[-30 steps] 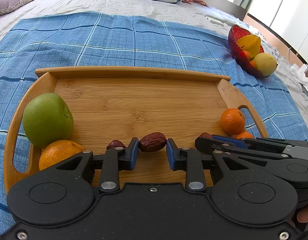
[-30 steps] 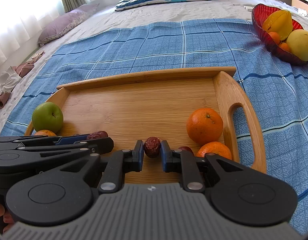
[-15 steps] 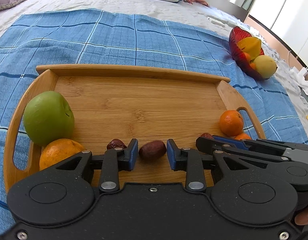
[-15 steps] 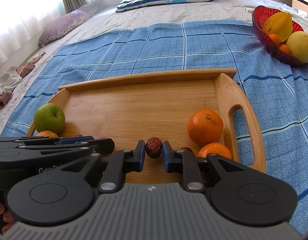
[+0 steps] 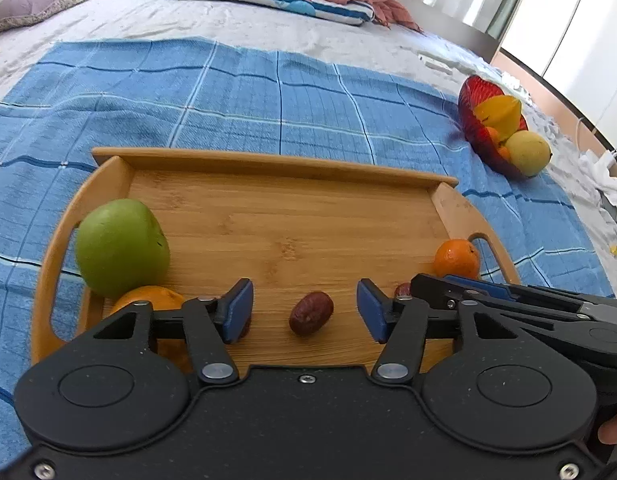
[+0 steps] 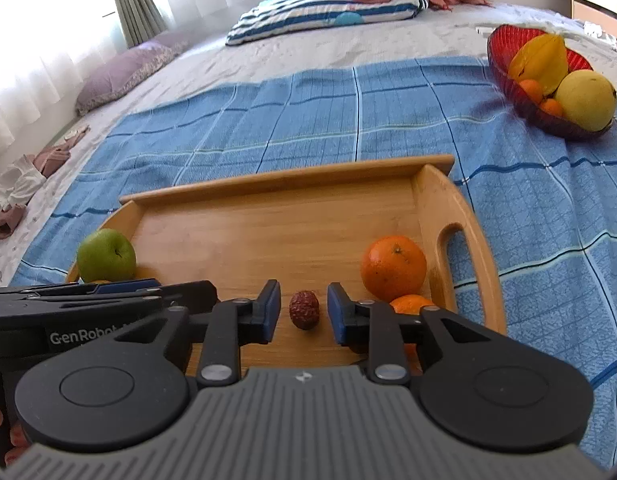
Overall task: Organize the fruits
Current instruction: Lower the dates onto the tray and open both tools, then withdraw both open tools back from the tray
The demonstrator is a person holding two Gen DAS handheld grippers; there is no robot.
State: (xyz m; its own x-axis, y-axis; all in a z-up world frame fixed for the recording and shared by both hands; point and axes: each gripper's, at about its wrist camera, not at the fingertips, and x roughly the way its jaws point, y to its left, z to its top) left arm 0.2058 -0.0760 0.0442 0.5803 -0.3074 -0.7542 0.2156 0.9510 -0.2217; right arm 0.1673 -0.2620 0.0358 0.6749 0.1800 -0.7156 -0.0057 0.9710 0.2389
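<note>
A wooden tray (image 5: 284, 168) (image 6: 292, 180) lies on a blue checked blanket. My left gripper (image 5: 304, 312) is open, with a red date (image 5: 310, 313) lying on the tray between its jaws, untouched. A green apple (image 5: 120, 248) and an orange (image 5: 148, 298) sit at the tray's left end; a second date is mostly hidden behind my left finger. My right gripper (image 6: 299, 314) is open around another red date (image 6: 304, 309) lying on the tray. Two oranges (image 6: 393, 268) sit at the tray's right end. The green apple (image 6: 105, 255) shows there too.
A red glass bowl (image 5: 474, 120) (image 6: 504, 60) holding a starfruit, a yellow fruit and small oranges stands on the blanket at the far right. Pillows and a pink quilt lie at the head of the bed. Clothes lie at the bed's edges.
Both grippers have opened. Each date, held between the pads a second ago, now lies loose on the tray. Both grippers have pulled back and up slightly.
</note>
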